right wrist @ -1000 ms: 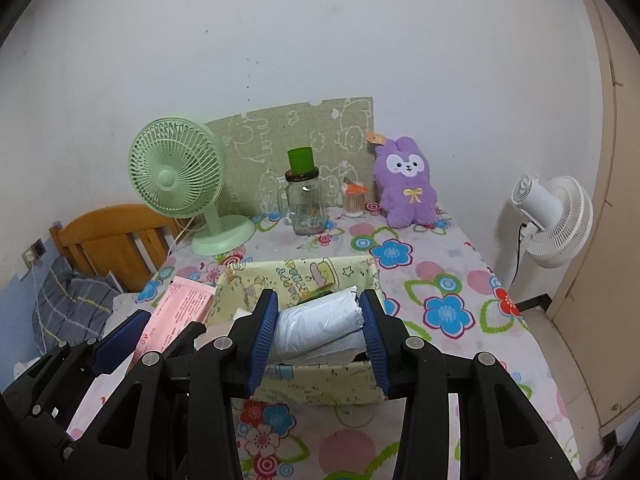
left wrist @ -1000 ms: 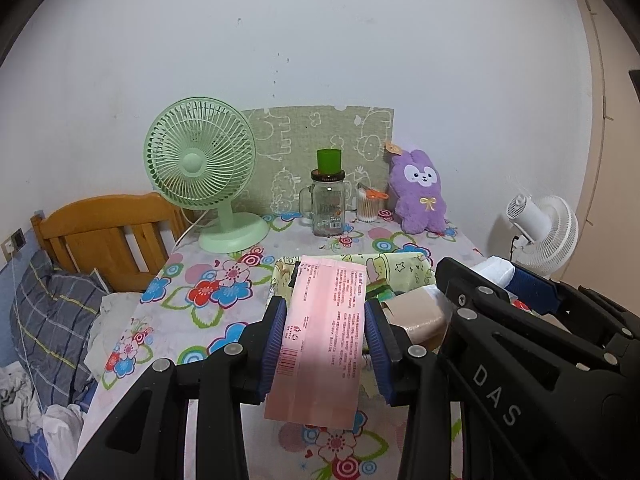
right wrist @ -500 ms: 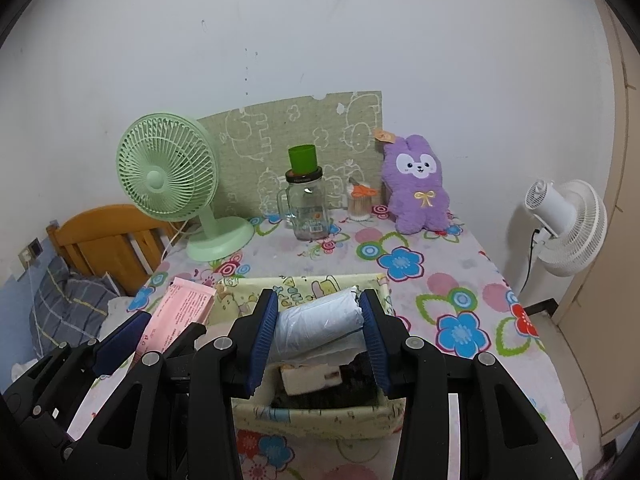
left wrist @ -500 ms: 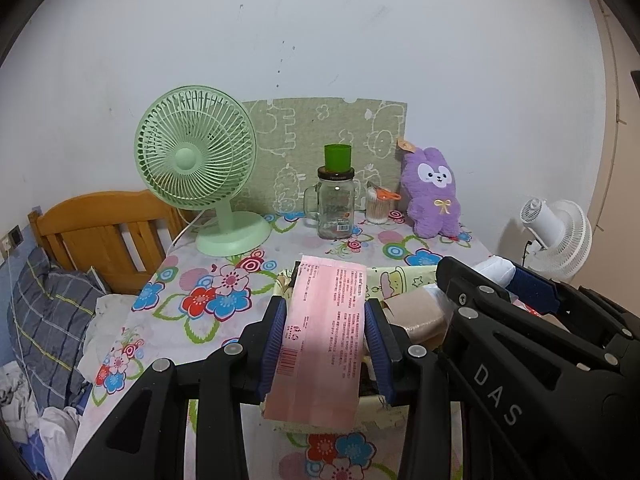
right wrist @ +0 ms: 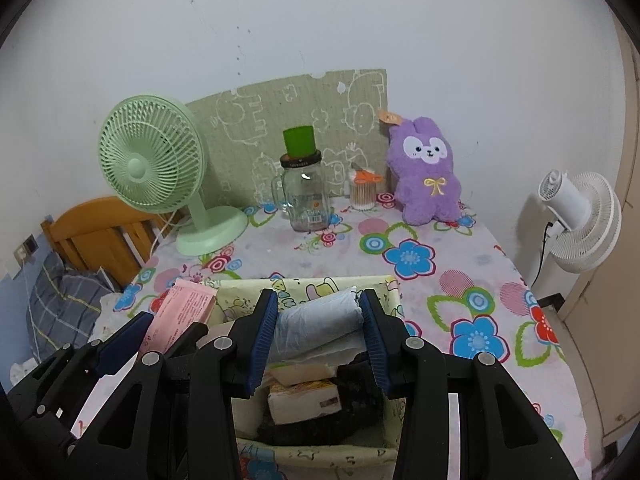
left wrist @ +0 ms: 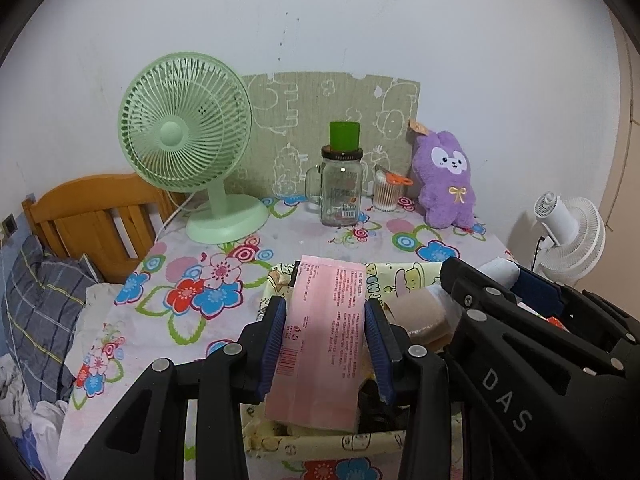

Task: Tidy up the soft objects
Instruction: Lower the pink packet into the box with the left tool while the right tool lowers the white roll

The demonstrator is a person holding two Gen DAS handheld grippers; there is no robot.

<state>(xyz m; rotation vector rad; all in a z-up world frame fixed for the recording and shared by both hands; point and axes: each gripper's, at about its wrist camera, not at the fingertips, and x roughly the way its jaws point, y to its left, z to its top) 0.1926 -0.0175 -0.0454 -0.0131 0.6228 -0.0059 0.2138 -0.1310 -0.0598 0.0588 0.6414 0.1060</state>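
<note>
My left gripper (left wrist: 325, 340) is shut on a flat pink packet (left wrist: 320, 344) and holds it over the left part of a yellow cartoon-print fabric bin (left wrist: 400, 276). My right gripper (right wrist: 318, 338) is shut on a rolled pale blue-white soft pack (right wrist: 316, 320) above the same bin (right wrist: 320, 286). Inside the bin lie a white tissue pack (right wrist: 304, 400) and dark fabric (right wrist: 320, 428). The pink packet also shows in the right wrist view (right wrist: 180, 312). A tan soft item (left wrist: 416, 314) lies in the bin beside the left gripper.
On the floral tablecloth (right wrist: 460, 280) at the back stand a green desk fan (right wrist: 156, 176), a glass jar with a green cup on it (right wrist: 304, 188), a cotton-swab holder (right wrist: 362, 190) and a purple plush rabbit (right wrist: 428, 176). A white fan (right wrist: 576, 220) stands right; a wooden headboard (left wrist: 96, 216) left.
Both grippers have moved forward and lower over the bin with their loads still held. The bin's inside now shows under the right gripper.
</note>
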